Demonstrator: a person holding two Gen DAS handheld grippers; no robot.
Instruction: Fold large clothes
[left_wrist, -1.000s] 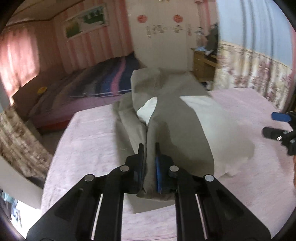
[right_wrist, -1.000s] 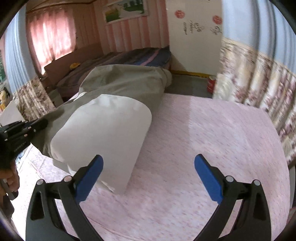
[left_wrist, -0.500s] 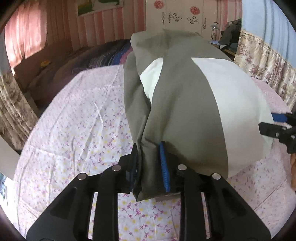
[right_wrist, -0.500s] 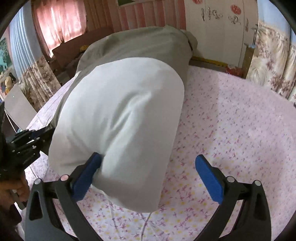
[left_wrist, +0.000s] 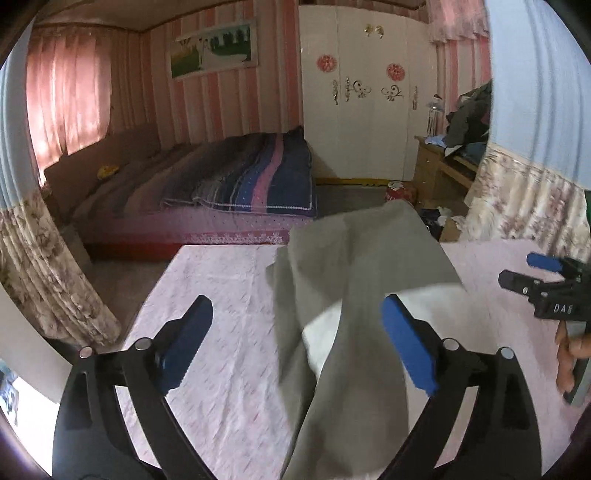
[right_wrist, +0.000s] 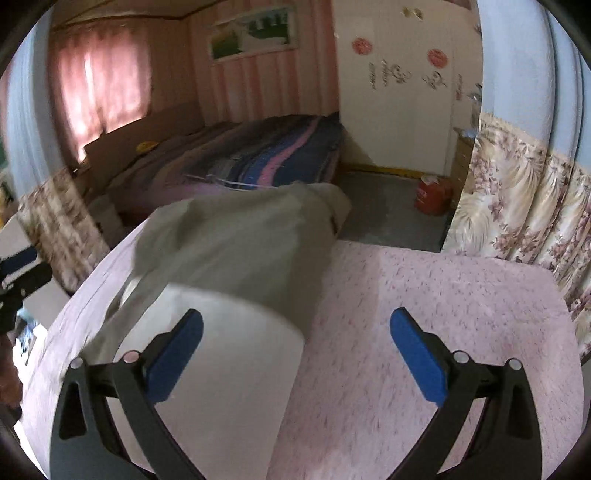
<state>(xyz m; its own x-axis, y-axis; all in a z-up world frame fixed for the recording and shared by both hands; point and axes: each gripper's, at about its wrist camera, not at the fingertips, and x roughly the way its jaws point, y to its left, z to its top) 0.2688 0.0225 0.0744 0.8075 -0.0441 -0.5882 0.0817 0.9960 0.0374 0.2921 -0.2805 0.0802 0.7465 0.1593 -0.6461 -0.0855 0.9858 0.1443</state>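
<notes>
A large grey-green garment with a white lining (left_wrist: 354, 295) lies folded lengthwise on the pink floral bedspread (left_wrist: 221, 332). My left gripper (left_wrist: 295, 347) is open above the garment's near end, which runs between its blue pads without being held. My right gripper (right_wrist: 295, 350) is open and empty, its left pad over the white lining (right_wrist: 221, 350), its right pad over the bedspread (right_wrist: 424, 295). The right gripper also shows at the right edge of the left wrist view (left_wrist: 546, 284). The garment's far end (right_wrist: 258, 236) reaches the bed's far edge.
A second bed with a striped blanket (left_wrist: 251, 177) stands beyond a strip of floor. A white wardrobe (left_wrist: 362, 110), a wooden desk with clutter (left_wrist: 447, 162), a red container (right_wrist: 432, 195) and floral curtains (right_wrist: 517, 206) line the back and right.
My left gripper has opened and let go of the garment, which now lies lower and flatter on the bed. Both grippers have pulled back and up. The right gripper stayed open.
</notes>
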